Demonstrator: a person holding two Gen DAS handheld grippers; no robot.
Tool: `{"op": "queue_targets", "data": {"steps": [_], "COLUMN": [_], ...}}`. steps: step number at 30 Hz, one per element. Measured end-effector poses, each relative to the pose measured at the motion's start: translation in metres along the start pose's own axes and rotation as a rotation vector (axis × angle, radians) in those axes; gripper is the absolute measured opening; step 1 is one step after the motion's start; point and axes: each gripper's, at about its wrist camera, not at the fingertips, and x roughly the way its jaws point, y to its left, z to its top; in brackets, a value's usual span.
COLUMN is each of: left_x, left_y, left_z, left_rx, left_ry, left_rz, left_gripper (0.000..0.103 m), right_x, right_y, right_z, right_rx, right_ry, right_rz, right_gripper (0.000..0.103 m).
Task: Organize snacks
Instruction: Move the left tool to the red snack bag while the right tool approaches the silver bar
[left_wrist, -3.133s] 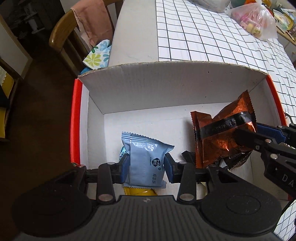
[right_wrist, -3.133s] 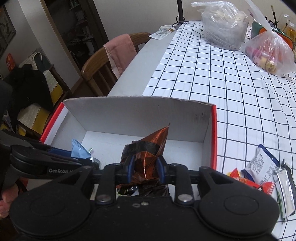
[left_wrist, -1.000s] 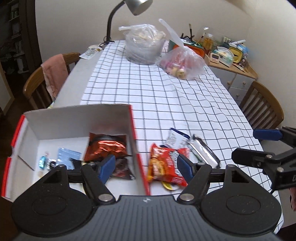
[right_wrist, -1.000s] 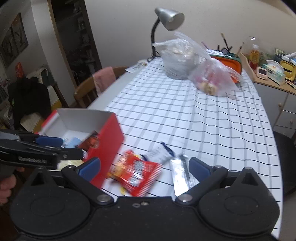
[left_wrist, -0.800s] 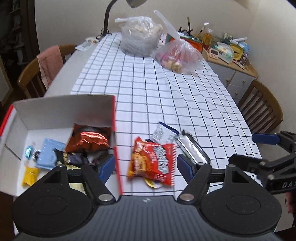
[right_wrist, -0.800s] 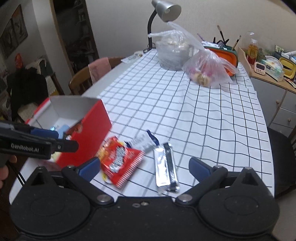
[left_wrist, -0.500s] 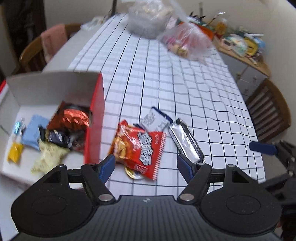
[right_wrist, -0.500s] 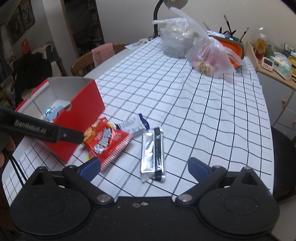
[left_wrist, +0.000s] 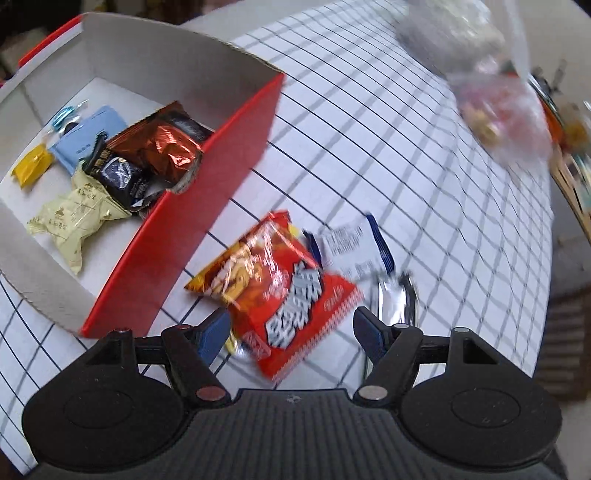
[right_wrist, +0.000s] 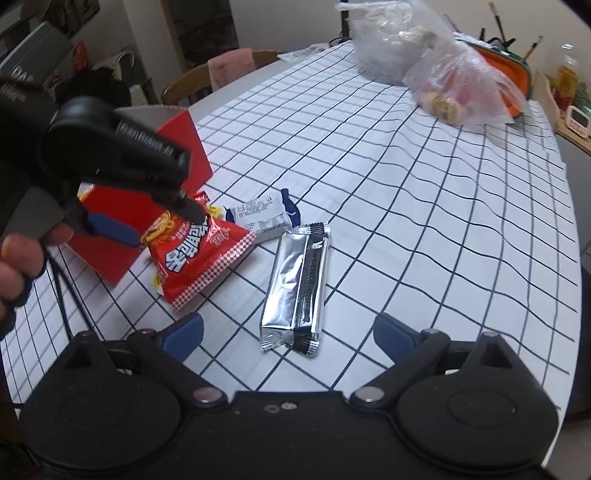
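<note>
Both claws emptied, over table snacks (right_wrist: 195, 254)

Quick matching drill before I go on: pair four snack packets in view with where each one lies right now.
Things:
1. red noodle packet
2. silver bar packet
3. copper foil packet
4. white packet with blue ends

Places:
A. inside the red box
B. on the cloth between the right gripper's open fingers
C. under the left gripper's fingers, beside the box
D. behind the red noodle packet, partly tucked under it

Pairs: 1-C, 2-B, 3-A, 4-D
</note>
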Motion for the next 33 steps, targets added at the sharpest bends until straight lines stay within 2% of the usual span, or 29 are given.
{"op": "queue_targets", "data": {"steps": [6,14,19,23,26,31,33], "left_x": [0.019,0.033,0.037,0.034,0.037,0.036,0.036], "left_y": [0.000,-0.006,-0.009,-0.013,-0.013,-0.011,-0.010], "left_z": [0.011,0.020,0.016,0.007,0.006,0.008,0.008], "left_rx": [-0.125,-0.178,-0.128,-0.063,-0.060,-0.051,-0.046], "left_ry": [-0.022,-0.051,-0.051,-0.060,-0.043,-0.020,-0.015], "left_rz": [0.033,0.121,0.196,0.218,0.236,0.216,0.211], "left_gripper": [0.073,0.073,0.073,0.073,0.073,0.071,0.068], "right_x": [0.025,0.057,0.067,0.073,0.080,0.089,0.089], "right_y": [-0.006,-0.006,-0.008,-0.010,-0.009,-0.007,-0.003], "right_z": [0.009,0.023,0.030,0.034,0.037,0.039,0.039], "right_rx": [-0.035,-0.060,-0.066,-0.069,-0.067,-0.075,-0.088], "right_ry": [0.035,0.072,0.069,0.079,0.100,0.138,0.136], "right_rz": [0.023,0.042,0.038,0.033,0.015,-0.027,-0.038], "right_gripper": [0.094,0.084,0.081,0.077,0.074,0.066,0.058]}}
